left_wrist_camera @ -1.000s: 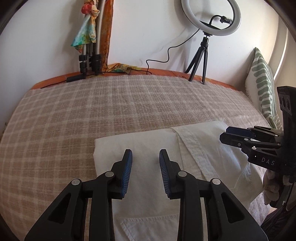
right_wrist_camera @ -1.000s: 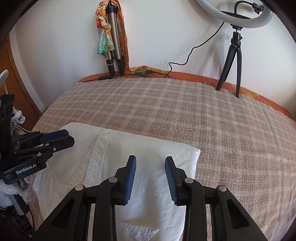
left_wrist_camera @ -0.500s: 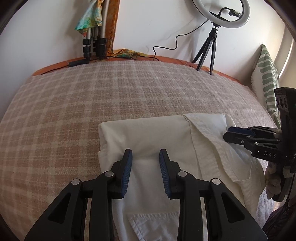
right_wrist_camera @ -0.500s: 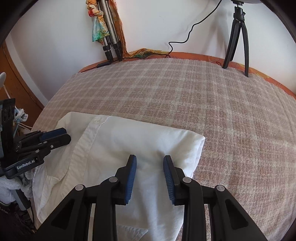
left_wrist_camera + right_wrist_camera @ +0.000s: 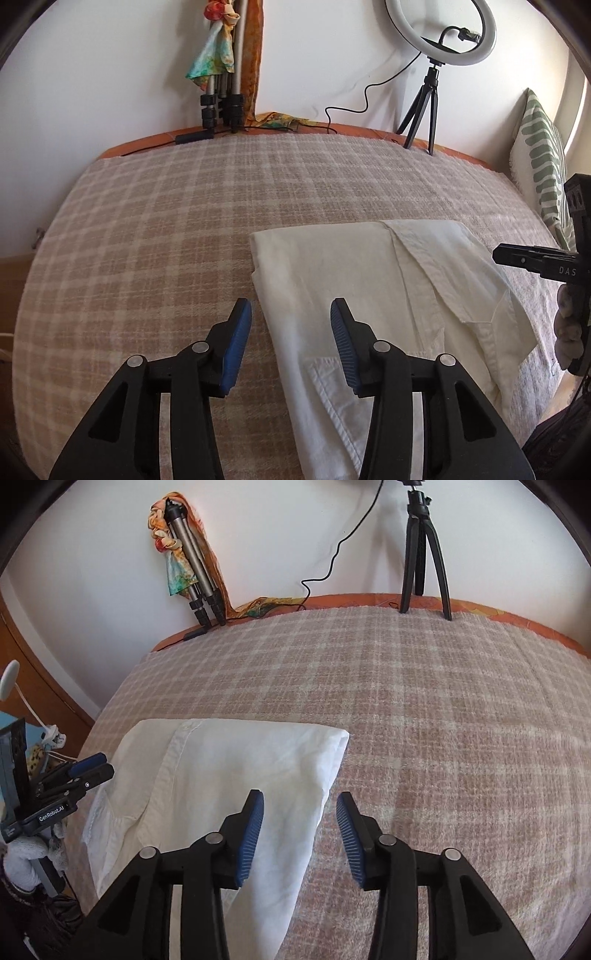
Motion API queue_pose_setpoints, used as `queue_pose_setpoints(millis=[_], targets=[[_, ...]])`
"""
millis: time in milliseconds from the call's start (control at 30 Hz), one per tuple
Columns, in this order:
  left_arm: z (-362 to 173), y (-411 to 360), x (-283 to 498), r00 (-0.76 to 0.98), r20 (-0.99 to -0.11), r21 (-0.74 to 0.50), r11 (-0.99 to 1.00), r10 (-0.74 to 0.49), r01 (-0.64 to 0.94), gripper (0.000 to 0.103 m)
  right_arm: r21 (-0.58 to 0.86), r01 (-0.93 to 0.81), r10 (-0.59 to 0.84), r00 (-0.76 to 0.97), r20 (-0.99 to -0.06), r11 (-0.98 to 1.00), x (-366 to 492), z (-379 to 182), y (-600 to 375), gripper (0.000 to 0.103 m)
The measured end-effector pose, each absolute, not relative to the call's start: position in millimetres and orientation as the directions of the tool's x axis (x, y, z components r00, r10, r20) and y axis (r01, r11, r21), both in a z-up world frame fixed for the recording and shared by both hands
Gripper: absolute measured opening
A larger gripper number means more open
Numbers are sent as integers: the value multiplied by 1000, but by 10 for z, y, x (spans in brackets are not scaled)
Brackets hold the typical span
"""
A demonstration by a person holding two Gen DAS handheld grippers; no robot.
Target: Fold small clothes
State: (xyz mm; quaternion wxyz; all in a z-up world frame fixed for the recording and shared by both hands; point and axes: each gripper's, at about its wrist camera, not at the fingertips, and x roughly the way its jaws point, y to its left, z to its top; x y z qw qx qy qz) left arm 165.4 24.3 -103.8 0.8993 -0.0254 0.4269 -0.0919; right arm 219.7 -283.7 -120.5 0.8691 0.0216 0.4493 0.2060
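A white shirt (image 5: 369, 288) lies partly folded on the checked blanket (image 5: 166, 236), collar and button placket showing on its right half. My left gripper (image 5: 291, 314) is open and empty, straddling the shirt's left edge. In the right wrist view the shirt (image 5: 229, 775) lies at lower left, and my right gripper (image 5: 300, 805) is open and empty over its right edge. The left gripper also shows in the right wrist view (image 5: 85, 771), at the shirt's left side. The right gripper shows in the left wrist view (image 5: 532, 258), at the shirt's right side.
A ring light on a small tripod (image 5: 424, 110) stands at the bed's far edge. A folded tripod with a colourful scarf (image 5: 221, 96) leans on the wall. A green-patterned pillow (image 5: 543, 173) stands at far right. A wooden panel (image 5: 40, 679) is left of the bed.
Both grippers have opened wider and moved outward, the left toward the shirt's left edge and the right toward its right edge. The shirt lies flat as before.
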Motion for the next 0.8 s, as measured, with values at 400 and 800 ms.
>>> queue_pose_setpoints(millis=[400,800], targets=[[-1017,343,1640,572,-753,-305,943,-324,133,53,319,-329,443,435,-784,889,2269,-1445,-2804,71],[-1430,556,1705,452,-721,-577,816,-525,27,53,506,-304,590,373,-716,807,2303,-1566,-2983,66]])
